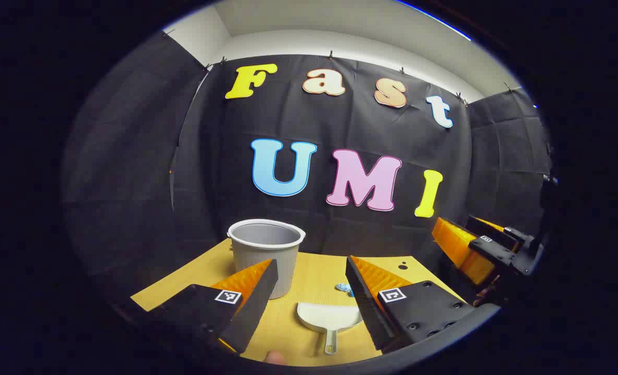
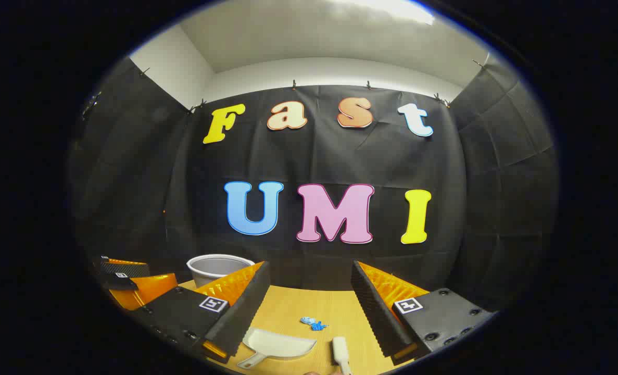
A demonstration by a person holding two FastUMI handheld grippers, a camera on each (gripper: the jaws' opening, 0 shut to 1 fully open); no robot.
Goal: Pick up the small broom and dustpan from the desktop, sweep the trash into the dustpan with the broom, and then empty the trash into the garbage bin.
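Counting one dustpan [image 1: 329, 316], one bin [image 1: 266, 252].

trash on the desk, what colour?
Blue: small crumpled bits lying past the white dustpan. Clearest in the right gripper view.

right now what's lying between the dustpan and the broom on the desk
In the right gripper view, bare desktop lies between the dustpan and the broom; blue trash sits just behind that gap.

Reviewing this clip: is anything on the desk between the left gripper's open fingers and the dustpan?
Nothing visible does. The dustpan lies on bare desktop just ahead of the open left gripper. The bin stands left of that path; blue trash lies beyond the pan.
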